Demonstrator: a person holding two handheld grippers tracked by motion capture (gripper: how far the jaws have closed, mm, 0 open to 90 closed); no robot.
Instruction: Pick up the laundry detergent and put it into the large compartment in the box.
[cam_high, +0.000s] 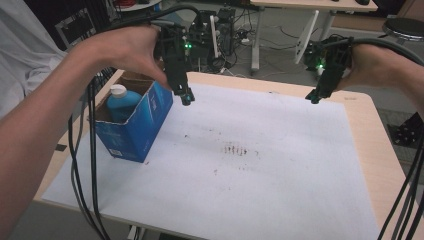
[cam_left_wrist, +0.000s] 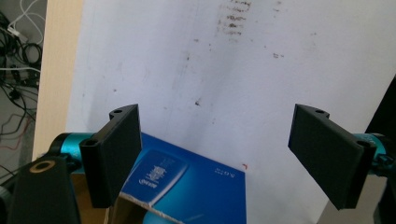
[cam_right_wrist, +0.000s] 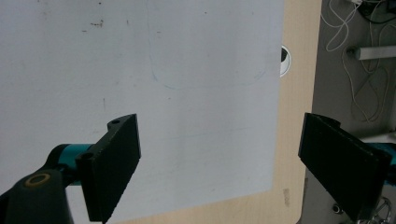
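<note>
The blue cardboard box (cam_high: 134, 122) sits open-topped at the left end of the white paper sheet (cam_high: 260, 165), with a blue plastic bottle with a white cap (cam_high: 120, 101) standing inside it. Your left gripper (cam_high: 186, 98) hangs in the air just right of the box's top edge, jaws spread wide, nothing between them. Your right gripper (cam_high: 314, 98) hovers well right of the box, over the sheet's far right part, jaws wide apart too, empty.

Left gripper (cam_high: 186, 97) above blue box (cam_high: 134, 131), bottle (cam_high: 121, 101) seemingly inside
</note>
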